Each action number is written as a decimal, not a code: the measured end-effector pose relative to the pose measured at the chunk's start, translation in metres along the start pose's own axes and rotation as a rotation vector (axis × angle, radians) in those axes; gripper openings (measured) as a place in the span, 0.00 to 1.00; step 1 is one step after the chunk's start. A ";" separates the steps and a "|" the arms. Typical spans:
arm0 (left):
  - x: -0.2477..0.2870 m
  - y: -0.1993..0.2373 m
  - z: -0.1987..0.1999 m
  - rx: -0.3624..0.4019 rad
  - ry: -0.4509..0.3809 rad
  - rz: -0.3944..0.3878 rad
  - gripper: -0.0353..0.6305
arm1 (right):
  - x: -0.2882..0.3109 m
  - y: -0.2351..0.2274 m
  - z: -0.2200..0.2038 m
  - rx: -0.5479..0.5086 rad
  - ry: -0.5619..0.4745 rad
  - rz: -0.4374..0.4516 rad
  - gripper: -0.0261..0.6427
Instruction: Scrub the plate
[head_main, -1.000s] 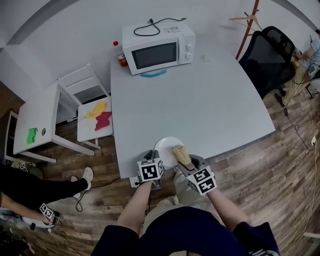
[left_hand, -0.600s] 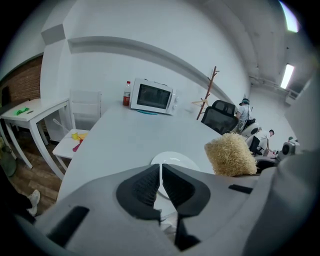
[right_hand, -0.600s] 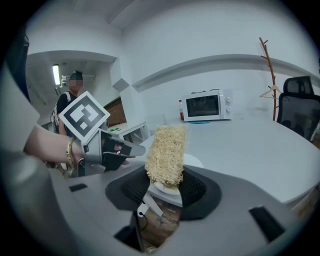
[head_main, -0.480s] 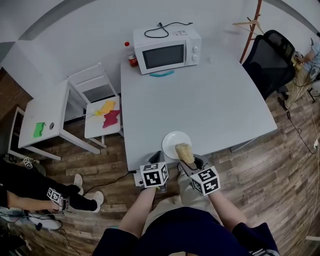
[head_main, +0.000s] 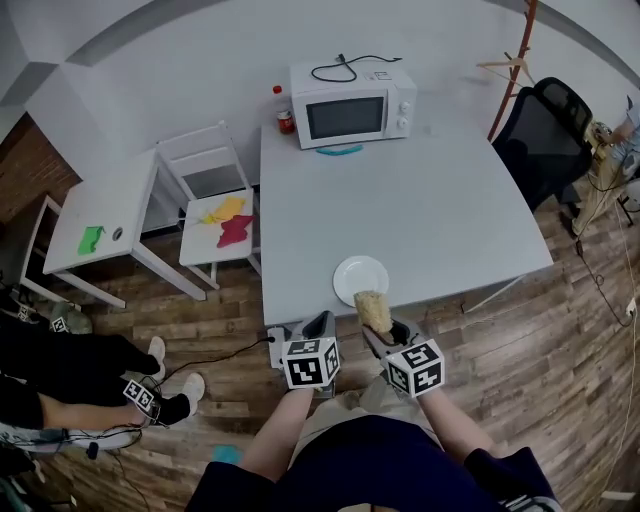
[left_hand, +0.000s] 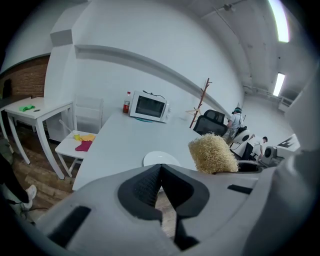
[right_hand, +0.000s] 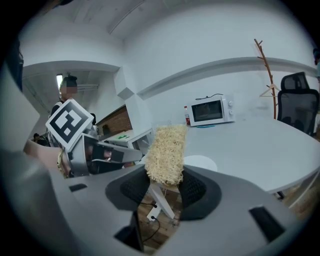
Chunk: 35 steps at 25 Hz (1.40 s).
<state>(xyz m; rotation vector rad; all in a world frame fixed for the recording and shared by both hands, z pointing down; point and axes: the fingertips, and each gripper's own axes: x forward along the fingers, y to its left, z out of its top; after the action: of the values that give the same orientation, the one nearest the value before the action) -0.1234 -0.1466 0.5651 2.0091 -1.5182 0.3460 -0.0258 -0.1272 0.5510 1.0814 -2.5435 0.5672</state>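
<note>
Both grippers were held at the near edge of the large pale grey table (head_main: 430, 200), above the person's lap and the wood-plank floor (head_main: 560, 330). The left gripper (head_main: 318, 324) had just been closing; its dark ribbed pads stood pressed together with nothing between them, as the left gripper view confirmed (left_hand: 160, 172). The right gripper (head_main: 386, 336) was clamped on the lower end of a straw-coloured fibrous scrubbing pad (head_main: 373, 310), which projected upward and forward from the jaws; the right gripper view showed the pad (right_hand: 166, 152) gripped between both pads of that gripper (right_hand: 165, 187). The round white plate (head_main: 360, 277) lay flat on the table close to its near edge, just beyond the tip of the scrubbing pad. Neither gripper was touching the plate, and no contact between pad and plate was visible. At the far edge of the table stood a white microwave oven (head_main: 352, 105) with a black cord coiled on top, a red-capped bottle (head_main: 285, 112) beside it and a teal strip-like item (head_main: 340, 150) in front of it. To the left stood a white chair (head_main: 205, 160) bearing yellow and red cloths (head_main: 230, 222), and a small white side table (head_main: 100, 200). A black office chair (head_main: 550, 125) stood at the right.
</note>
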 end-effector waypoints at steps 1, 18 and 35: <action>-0.005 -0.002 -0.001 -0.009 -0.007 0.003 0.08 | -0.004 0.003 0.000 0.000 -0.003 0.008 0.29; -0.086 -0.081 -0.069 -0.114 -0.055 0.045 0.08 | -0.118 0.023 -0.031 -0.049 -0.021 0.119 0.29; -0.130 -0.125 -0.108 -0.126 -0.091 0.047 0.08 | -0.173 0.053 -0.050 -0.061 -0.095 0.153 0.29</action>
<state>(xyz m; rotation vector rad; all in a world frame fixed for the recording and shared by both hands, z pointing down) -0.0316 0.0416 0.5442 1.9164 -1.6034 0.1743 0.0564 0.0361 0.5069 0.9196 -2.7237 0.4838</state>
